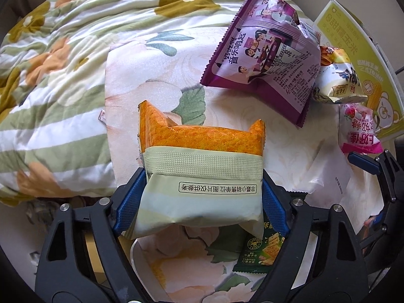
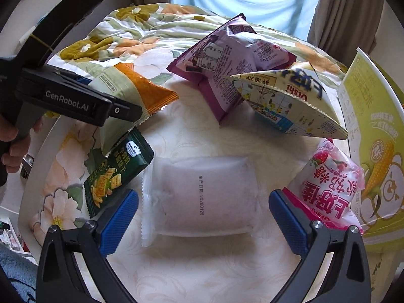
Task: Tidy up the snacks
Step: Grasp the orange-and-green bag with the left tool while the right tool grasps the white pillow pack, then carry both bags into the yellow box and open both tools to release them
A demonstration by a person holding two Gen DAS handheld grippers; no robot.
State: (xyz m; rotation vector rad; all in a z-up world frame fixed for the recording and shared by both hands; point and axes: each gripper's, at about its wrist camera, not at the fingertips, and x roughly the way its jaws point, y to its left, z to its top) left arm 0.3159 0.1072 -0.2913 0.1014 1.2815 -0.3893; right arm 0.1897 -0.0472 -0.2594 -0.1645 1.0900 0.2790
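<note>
Early stage: left gripper [image 1: 202,197] clamps the orange-green packet [image 1: 202,176], right gripper [image 2: 203,217] wide over white packet [image 2: 199,197]; other snacks remain scattered on the bed [image 2: 192,265].

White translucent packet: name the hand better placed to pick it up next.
Right. The right tongs hang open astride the white translucent packet, pads clear of it. The left tongs are already shut on the orange-and-green packet.
</note>
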